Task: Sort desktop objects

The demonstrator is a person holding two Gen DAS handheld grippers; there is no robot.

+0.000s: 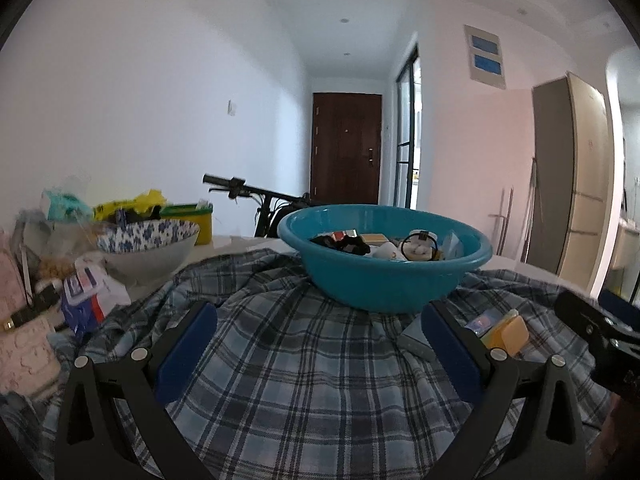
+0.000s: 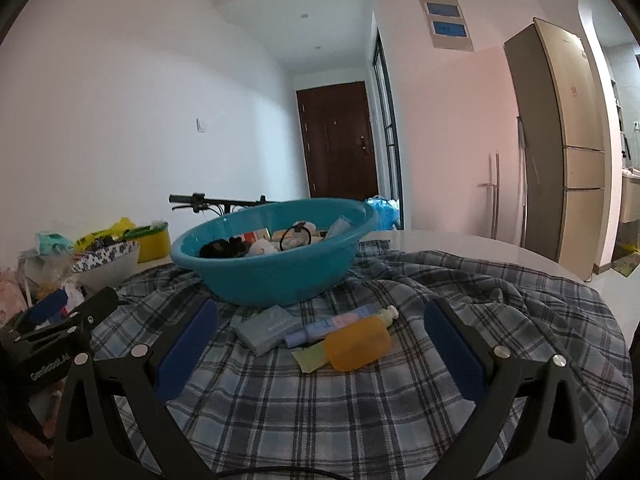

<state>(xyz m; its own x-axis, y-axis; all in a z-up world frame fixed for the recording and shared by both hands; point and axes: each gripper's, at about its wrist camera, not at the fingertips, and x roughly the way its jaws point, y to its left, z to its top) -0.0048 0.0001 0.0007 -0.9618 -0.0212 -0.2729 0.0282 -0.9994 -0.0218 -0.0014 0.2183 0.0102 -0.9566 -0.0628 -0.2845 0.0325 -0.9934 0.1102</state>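
Teal basin (image 2: 276, 276) sits centre frame on the plaid cloth (image 2: 360, 420), slightly left of centre in the right wrist view, centre-right in the left wrist view (image 1: 384, 280). Contents heaped together: a black item (image 2: 222, 249) at the left of the pile, a black ring-shaped piece (image 2: 295, 238) over a pale object, a small box with red on it (image 1: 340, 236), a light tube (image 2: 340, 226) leaning on the far wall. Individual pieces hard to identify; the near rim hides the lower part of the heap.

Blue-and-white floral bowl (image 1: 148, 244) at mid left, off the cloth. Its inside is hidden by the rim. Behind it, a yellow tub with a green lid (image 1: 198, 220), contents not visible.

On the cloth just below the basin in the right wrist view: grey flat box (image 2: 266, 328), blue-and-pink tube (image 2: 336, 324), orange translucent bottle (image 2: 356, 344) lying across a pale green packet (image 2: 310, 358); these items touch or overlap. In the left wrist view that group is partly hidden behind the finger at lower right.

Left gripper (image 1: 316, 344): jaws spread wide, nothing between them, only cloth. Right gripper (image 2: 320, 344): jaws spread wide, released, the loose items lying in the gap without touching the pads.

Clutter at far left edge (image 1: 60, 272): bags and packets, blurred, cut off by the frame.
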